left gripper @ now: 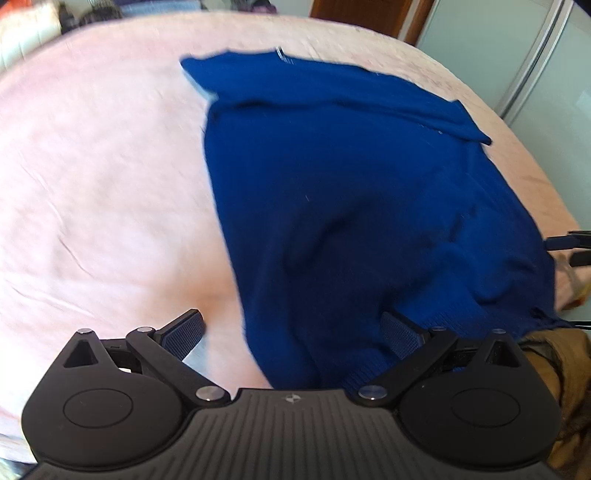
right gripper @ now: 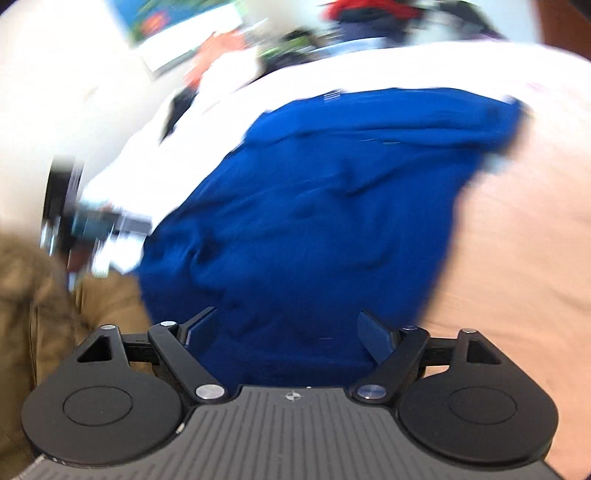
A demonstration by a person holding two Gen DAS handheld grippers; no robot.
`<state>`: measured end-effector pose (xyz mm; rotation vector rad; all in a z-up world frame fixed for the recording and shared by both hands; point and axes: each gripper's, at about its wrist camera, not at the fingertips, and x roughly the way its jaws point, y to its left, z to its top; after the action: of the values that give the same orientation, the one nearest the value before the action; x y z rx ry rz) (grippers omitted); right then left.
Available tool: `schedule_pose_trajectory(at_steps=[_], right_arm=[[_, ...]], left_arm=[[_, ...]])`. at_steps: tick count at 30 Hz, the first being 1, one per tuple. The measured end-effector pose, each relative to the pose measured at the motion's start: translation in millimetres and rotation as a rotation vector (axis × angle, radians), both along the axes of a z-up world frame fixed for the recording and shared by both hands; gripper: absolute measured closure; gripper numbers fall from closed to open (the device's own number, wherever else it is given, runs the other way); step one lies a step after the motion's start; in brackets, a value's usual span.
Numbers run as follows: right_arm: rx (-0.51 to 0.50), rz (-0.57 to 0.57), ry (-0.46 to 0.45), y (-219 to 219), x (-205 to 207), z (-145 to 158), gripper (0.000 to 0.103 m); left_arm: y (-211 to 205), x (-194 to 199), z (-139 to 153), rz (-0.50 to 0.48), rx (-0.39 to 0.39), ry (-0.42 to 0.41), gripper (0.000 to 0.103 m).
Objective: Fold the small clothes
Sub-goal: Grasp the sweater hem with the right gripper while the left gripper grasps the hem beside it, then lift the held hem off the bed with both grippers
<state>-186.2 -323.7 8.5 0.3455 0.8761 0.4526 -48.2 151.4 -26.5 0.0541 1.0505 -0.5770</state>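
Note:
A dark blue knit sweater (left gripper: 351,206) lies spread on a pink bed cover (left gripper: 92,184), its far part folded over into a band across the top. My left gripper (left gripper: 295,332) is open, jaws wide apart, over the sweater's near left hem; its right finger rests on the cloth. The right wrist view is blurred. It shows the same sweater (right gripper: 314,221) from its other side. My right gripper (right gripper: 291,332) is open over the near hem, holding nothing. The tips of the right gripper (left gripper: 576,247) show at the sweater's right edge in the left wrist view.
A brown garment (right gripper: 44,295) lies at the bed's near edge by the sweater's corner. A wardrobe with pale sliding doors (left gripper: 517,55) stands beyond the bed. Clutter (right gripper: 332,22) is piled at the far side. Bare bed cover lies left of the sweater.

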Motion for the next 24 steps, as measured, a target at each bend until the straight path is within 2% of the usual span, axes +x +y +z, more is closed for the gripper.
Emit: schedule_pose_trajectory(at_steps=[2, 4, 6, 8, 10, 11, 13, 14, 16, 18, 22, 24], right_arm=[[0.075, -0.086, 0.049, -25, -5, -9, 0.018], [0.147, -0.115, 0.076, -37, -10, -19, 0.021], [0.206, -0.068, 0.067, -34, -16, -27, 0.025], [0.238, 0.003, 0.063, -24, -14, -31, 0.027], [0.223, 0.035, 0.056, -13, -8, -33, 0.033], [0.223, 0.031, 0.047, -9, -4, -32, 0.039], [0.214, -0.006, 0.059, -6, 6, -32, 0.067], [0.185, -0.023, 0.060, -4, 10, -32, 0.089], [0.141, -0.029, 0.055, 2, 20, -32, 0.091], [0.114, -0.026, 0.027, 10, 30, -27, 0.091], [0.075, -0.044, -0.091, 23, 46, -14, 0.091], [0.046, -0.074, -0.116, 18, 58, -10, 0.091]], left_arm=[[1, -5, -1, -0.003, -0.010, -0.015, 0.000], [4, -5, -1, -0.002, -0.035, 0.000, 0.001], [5, -3, 1, -0.014, -0.088, 0.035, 0.001], [3, -2, 3, -0.028, -0.142, 0.055, 0.011], [-4, -1, 3, -0.032, -0.141, 0.058, 0.041], [-8, 0, 3, -0.027, -0.127, 0.050, 0.050], [-15, 3, 5, -0.026, -0.105, 0.042, 0.085], [-18, 6, 6, -0.027, -0.110, 0.046, 0.091], [-24, 10, 11, -0.039, -0.123, 0.025, 0.093], [-33, 11, 20, -0.053, -0.111, -0.049, 0.094], [-47, 24, 38, -0.043, -0.120, -0.178, 0.094], [-54, 35, 37, -0.022, -0.092, -0.212, 0.094]])
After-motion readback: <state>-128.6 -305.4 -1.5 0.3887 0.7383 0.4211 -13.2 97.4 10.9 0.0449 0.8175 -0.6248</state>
